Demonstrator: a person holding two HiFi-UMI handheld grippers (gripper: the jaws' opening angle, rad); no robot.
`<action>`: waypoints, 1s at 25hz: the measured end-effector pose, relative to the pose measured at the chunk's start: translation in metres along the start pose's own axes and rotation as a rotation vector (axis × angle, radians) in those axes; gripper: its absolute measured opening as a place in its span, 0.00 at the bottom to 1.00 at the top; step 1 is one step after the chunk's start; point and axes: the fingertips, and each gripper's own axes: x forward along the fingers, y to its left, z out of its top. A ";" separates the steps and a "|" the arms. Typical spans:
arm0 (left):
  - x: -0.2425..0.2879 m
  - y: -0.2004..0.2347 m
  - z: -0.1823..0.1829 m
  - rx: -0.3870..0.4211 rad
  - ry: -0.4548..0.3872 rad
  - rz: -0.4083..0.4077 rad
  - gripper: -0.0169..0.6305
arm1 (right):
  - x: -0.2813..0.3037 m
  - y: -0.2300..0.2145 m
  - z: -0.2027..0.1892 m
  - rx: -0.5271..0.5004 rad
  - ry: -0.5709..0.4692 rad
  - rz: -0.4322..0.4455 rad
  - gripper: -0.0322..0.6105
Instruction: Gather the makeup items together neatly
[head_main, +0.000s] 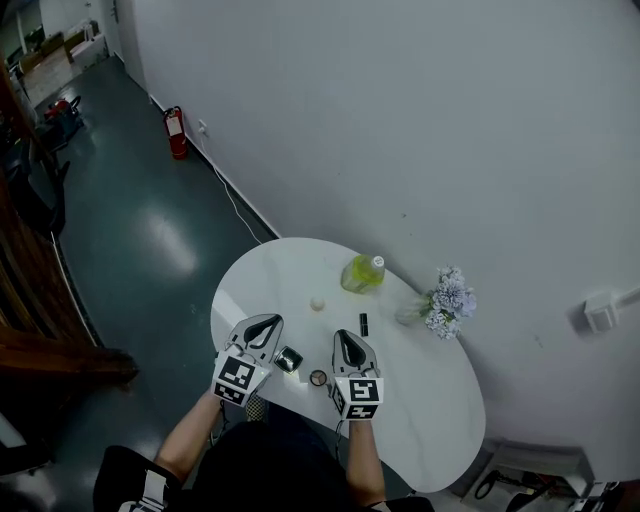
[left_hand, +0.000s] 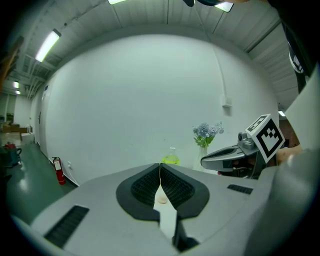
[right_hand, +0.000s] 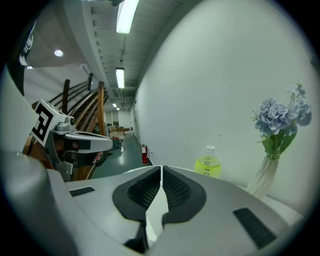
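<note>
On the white table lie a small beige round item, a black lipstick tube, a dark square compact and a small round pot. My left gripper hovers just left of the compact, its jaws shut and empty. My right gripper hovers just right of the round pot, between it and the lipstick, also shut and empty. In the left gripper view the pads meet at the left gripper's tip, and the beige item shows below them. The right gripper has its pads together too.
A yellow-green bottle stands at the table's far side, and a vase of pale blue flowers stands to its right, near the wall. A fire extinguisher stands on the dark floor by the wall. The table's near edge is just below both grippers.
</note>
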 end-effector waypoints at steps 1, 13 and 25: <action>0.005 0.005 -0.004 -0.009 0.009 0.004 0.06 | 0.010 -0.002 -0.002 0.004 0.013 0.010 0.11; 0.064 0.042 -0.064 -0.104 0.133 0.042 0.06 | 0.098 -0.019 -0.054 0.024 0.166 0.115 0.11; 0.096 0.056 -0.095 -0.149 0.199 0.049 0.06 | 0.148 -0.029 -0.085 0.013 0.242 0.167 0.11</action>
